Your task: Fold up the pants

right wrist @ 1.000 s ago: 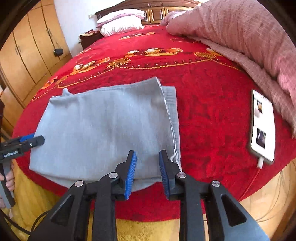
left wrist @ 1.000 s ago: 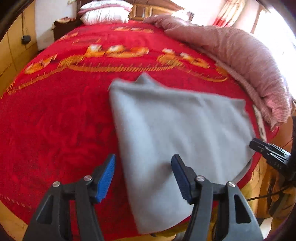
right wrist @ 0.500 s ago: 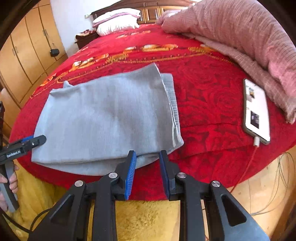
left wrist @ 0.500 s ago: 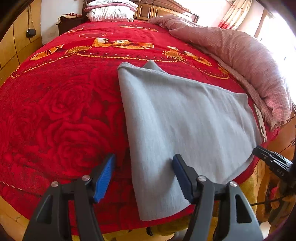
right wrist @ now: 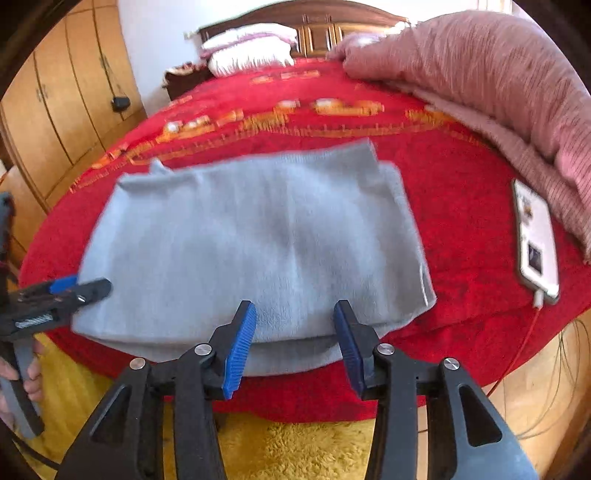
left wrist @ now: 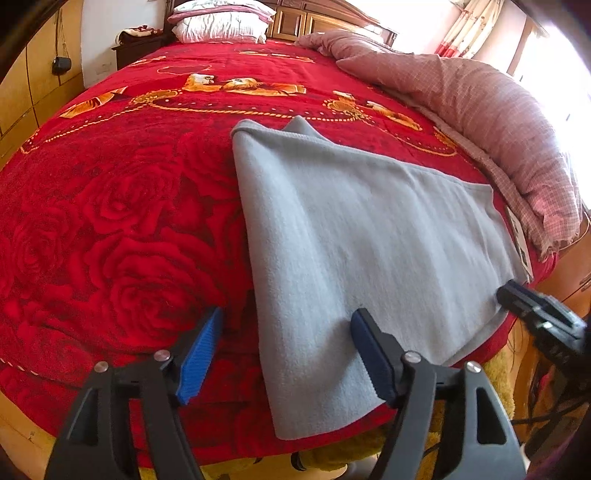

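The grey pants [left wrist: 354, 236] lie folded flat at the near edge of the red bed [left wrist: 122, 206], with the front fold hanging slightly over the edge. They also show in the right wrist view [right wrist: 258, 240]. My left gripper [left wrist: 284, 354] is open and empty, over the pants' left near corner. My right gripper [right wrist: 293, 339] is open and empty, just in front of the pants' near edge. The left gripper shows at the left in the right wrist view [right wrist: 70, 291]; the right gripper shows at the right in the left wrist view [left wrist: 532, 306].
A phone [right wrist: 533, 240] on a charging cable lies on the bed right of the pants. A pink quilt [right wrist: 498, 85] is heaped along the bed's right side. Pillows [left wrist: 221, 22] lie at the headboard. A yellow rug [right wrist: 295, 446] covers the floor, wardrobes [right wrist: 59, 110] stand left.
My right gripper has opened from nearly shut and drawn back a little from the pants. My left gripper has stayed open and shifted slightly lower and closer to the bed edge.
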Demonstrator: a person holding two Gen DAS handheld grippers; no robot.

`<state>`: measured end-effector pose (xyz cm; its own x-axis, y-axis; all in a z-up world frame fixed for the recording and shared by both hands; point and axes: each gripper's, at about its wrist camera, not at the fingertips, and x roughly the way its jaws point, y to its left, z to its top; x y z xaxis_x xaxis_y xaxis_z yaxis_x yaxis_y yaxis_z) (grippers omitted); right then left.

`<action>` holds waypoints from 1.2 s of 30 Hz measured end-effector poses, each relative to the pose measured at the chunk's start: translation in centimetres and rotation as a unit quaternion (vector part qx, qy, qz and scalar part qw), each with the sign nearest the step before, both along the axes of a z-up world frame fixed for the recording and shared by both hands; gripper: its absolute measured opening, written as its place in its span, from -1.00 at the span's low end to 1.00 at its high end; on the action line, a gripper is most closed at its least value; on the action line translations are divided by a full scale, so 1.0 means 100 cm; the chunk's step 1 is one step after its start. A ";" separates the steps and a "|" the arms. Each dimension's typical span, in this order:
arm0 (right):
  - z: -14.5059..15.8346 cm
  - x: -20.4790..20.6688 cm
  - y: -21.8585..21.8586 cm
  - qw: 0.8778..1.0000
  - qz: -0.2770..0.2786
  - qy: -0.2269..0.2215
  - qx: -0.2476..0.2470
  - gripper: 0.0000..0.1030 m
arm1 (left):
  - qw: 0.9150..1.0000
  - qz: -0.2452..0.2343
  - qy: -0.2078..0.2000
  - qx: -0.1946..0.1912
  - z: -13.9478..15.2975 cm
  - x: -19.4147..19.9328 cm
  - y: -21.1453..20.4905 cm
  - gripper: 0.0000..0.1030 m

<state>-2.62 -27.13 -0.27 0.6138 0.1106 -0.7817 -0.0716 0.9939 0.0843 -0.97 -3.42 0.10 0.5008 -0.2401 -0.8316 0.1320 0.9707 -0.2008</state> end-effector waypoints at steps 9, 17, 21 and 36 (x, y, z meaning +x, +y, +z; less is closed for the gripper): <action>-0.011 -0.005 -0.006 0.999 -0.012 -0.021 0.025 -0.05 | 1.000 -0.024 0.000 0.008 -0.004 -0.002 -0.012 0.85; -0.014 -0.010 -0.005 0.999 -0.014 -0.035 0.032 0.04 | 1.000 -0.021 -0.002 0.012 -0.005 -0.004 -0.014 0.88; -0.016 -0.011 0.002 0.999 0.011 -0.039 0.037 0.52 | 1.000 -0.021 -0.006 0.014 -0.005 -0.005 -0.014 0.88; -0.023 -0.007 0.014 0.998 0.043 -0.017 0.031 1.00 | 0.999 -0.004 -0.028 0.014 -0.003 -0.011 -0.009 0.70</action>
